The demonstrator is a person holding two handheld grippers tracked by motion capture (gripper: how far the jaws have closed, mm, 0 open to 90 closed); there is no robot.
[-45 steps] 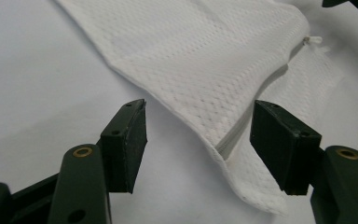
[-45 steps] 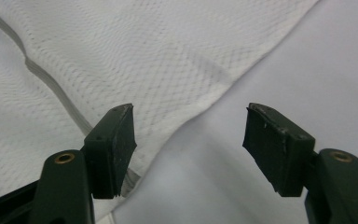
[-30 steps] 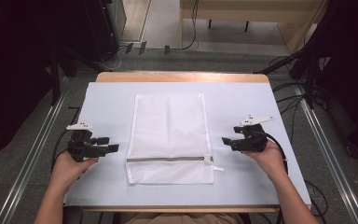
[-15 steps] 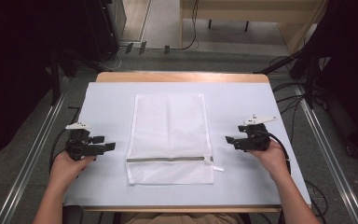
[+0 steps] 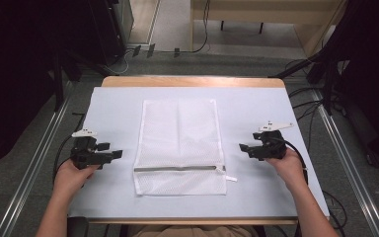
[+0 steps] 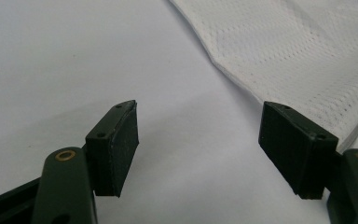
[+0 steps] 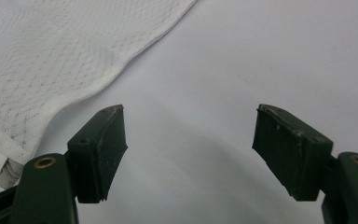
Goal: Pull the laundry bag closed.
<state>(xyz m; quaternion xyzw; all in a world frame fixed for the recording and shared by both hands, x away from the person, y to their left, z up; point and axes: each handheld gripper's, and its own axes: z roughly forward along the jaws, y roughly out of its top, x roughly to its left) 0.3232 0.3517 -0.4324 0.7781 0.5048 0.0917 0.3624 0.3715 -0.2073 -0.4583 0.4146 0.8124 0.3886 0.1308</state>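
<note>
no legible txt, no labels, brands or nos. on mesh bag (image 5: 179, 143), nor table cover (image 5: 113, 108)

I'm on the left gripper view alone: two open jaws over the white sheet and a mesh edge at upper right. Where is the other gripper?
Observer: The right gripper sits on the far side of the mesh bag, jaws open, pointing at the bag's edge with nothing between them.
Operator: Is the bag zipped?
Observer: In the high view the zipper runs closed across the bag's near end, its pull at the right end.
Operator: How does the bag lie?
Observer: Flat and lengthwise on the table cover, between both grippers; your left gripper has just been opening and stands clear of the bag.
</note>
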